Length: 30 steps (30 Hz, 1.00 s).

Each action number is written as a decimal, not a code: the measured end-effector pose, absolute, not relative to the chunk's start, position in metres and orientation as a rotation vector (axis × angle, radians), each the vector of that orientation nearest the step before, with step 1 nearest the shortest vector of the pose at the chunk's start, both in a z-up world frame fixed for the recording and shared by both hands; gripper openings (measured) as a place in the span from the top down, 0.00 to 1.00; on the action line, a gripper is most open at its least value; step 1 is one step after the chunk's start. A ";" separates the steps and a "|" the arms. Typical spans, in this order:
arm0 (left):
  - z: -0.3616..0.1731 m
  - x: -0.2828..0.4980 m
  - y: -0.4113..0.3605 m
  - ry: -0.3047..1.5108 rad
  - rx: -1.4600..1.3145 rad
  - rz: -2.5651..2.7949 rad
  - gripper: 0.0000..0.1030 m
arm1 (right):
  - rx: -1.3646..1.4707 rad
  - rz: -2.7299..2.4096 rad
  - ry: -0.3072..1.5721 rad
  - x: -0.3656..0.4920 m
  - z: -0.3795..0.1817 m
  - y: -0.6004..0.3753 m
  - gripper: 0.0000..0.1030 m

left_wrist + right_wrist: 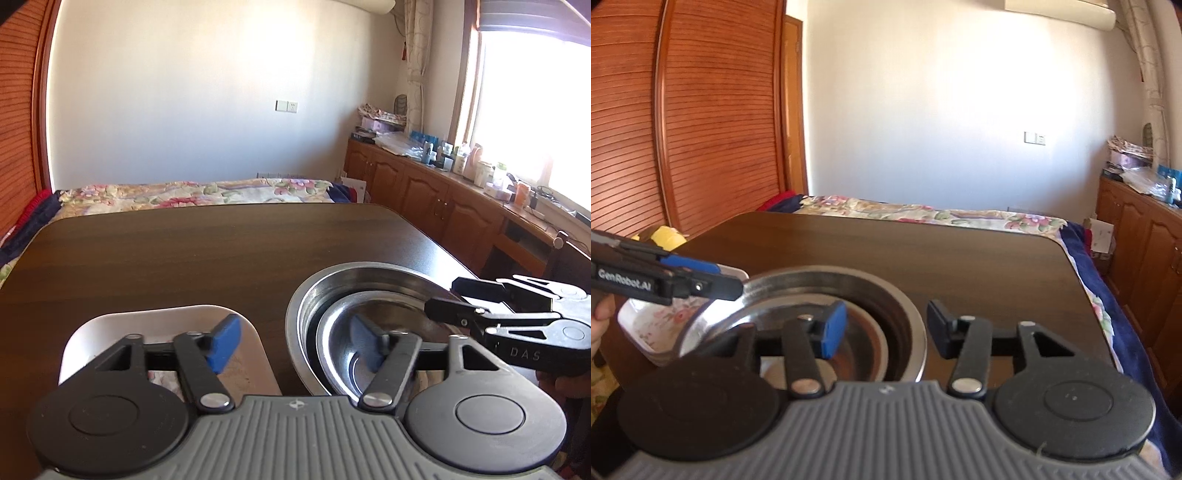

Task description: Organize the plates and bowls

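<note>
Two steel bowls sit nested on the dark wooden table (184,251): a large bowl (369,275) (812,277) with a smaller bowl (340,347) (764,306) inside it. A white square plate (110,325) (646,321) with a floral print lies just left of them. My left gripper (295,345) (720,277) is open and straddles the bowls' left rim, one blue pad over the plate and the other inside the small bowl. My right gripper (886,328) (443,297) is open astride the large bowl's right rim. No pad presses on anything.
Behind the table is a bed (192,192) with a floral cover. Wooden cabinets (424,188) with clutter on top run under the window at right. A slatted wooden wardrobe (701,129) stands at left, with a yellow object (666,236) by the table's left edge.
</note>
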State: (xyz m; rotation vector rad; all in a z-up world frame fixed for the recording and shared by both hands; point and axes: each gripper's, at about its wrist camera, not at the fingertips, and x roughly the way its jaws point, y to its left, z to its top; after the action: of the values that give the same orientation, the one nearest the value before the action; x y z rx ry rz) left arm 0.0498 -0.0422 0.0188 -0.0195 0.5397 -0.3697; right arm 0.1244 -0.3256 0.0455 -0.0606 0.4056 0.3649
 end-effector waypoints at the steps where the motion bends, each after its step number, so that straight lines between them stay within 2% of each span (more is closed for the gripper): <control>1: 0.018 0.049 -0.043 0.536 -0.018 -0.365 0.31 | -0.056 0.363 0.402 0.125 0.044 -0.326 0.46; 5: 0.015 0.048 -0.046 0.539 -0.028 -0.370 0.33 | -0.013 0.342 0.398 0.122 0.036 -0.331 0.46; 10: 0.011 0.048 -0.048 0.551 -0.031 -0.380 0.50 | 0.034 0.341 0.411 0.124 0.031 -0.335 0.46; 12: 0.010 0.048 -0.050 0.562 -0.031 -0.385 0.60 | 0.046 0.350 0.416 0.123 0.029 -0.334 0.46; 16: 0.009 0.049 -0.053 0.564 -0.012 -0.382 0.65 | 0.048 0.361 0.412 0.121 0.028 -0.333 0.47; 18: 0.006 0.048 -0.053 0.568 -0.013 -0.380 0.69 | 0.050 0.361 0.411 0.119 0.026 -0.333 0.52; 23: 0.003 0.048 -0.052 0.573 -0.008 -0.381 0.69 | 0.079 0.366 0.416 0.121 0.024 -0.334 0.67; 30: 0.003 0.042 -0.059 0.570 -0.015 -0.363 0.70 | 0.129 0.375 0.404 0.119 0.022 -0.338 0.71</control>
State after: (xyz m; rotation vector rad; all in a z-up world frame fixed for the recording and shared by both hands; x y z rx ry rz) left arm 0.0417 -0.0593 0.0029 -0.0153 0.5701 -0.3629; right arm 0.1192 -0.3377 0.0219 0.1291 0.4039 0.3750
